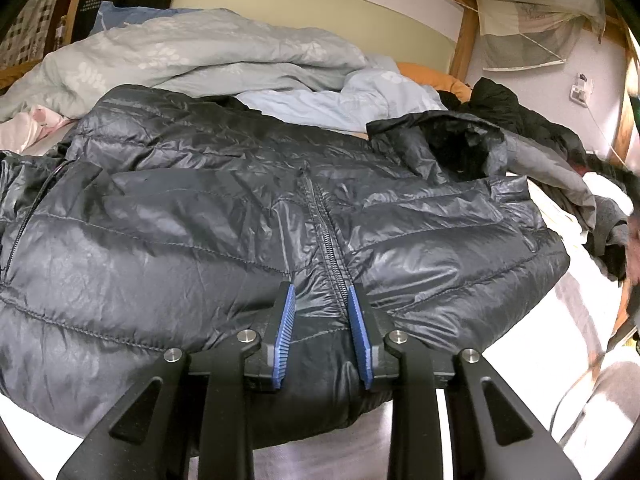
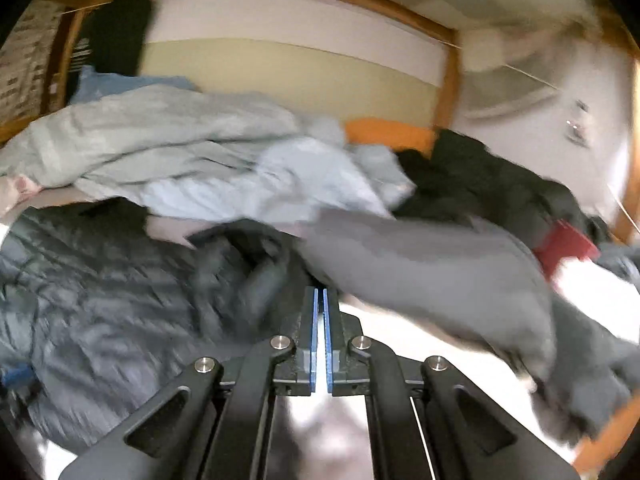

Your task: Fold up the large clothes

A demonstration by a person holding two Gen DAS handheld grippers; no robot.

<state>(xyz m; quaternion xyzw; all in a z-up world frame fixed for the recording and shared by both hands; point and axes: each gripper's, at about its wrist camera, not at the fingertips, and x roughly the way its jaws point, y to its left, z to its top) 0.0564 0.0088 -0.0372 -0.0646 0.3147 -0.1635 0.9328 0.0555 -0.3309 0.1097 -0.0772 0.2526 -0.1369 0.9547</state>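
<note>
Bed (image 1: 576, 320): white sheet showing bare at the near right, wooden frame posts behind; carries everything listed below.

Quilt (image 1: 192, 52): pale grey-green with a faint leaf print, heaped across the far side of the bed, with a light blue fold beside it toward the middle.

Jacket (image 1: 180, 208): dark grey quilted puffer, shiny fabric, spread flat on the near part of the bed, front side up. Zip (image 1: 324, 232) closed and running up the middle away from the camera. Collar turned open at the far right, dark lining showing. Hem hangs toward the near edge.

Clothes pile (image 2: 500, 200): dark garments bunched at the right end of the bed, just beyond the jacket's collar, with a grey piece draped toward the front and a red patch among them. Right wrist view is motion-blurred, so the separate items cannot be told apart.

Pillow (image 1: 428, 74): orange, partly hidden behind the quilt and the dark pile.

Left gripper (image 1: 322, 304): blue-padded fingers spread apart, resting on the jacket at its lower front, one on either side of the zip; nothing clamped.

Right gripper (image 2: 320, 296): fingers drawn nearly together, a thin gap between the pads, apparently holding nothing; tips near the jacket's collar edge and the grey piece.
</note>
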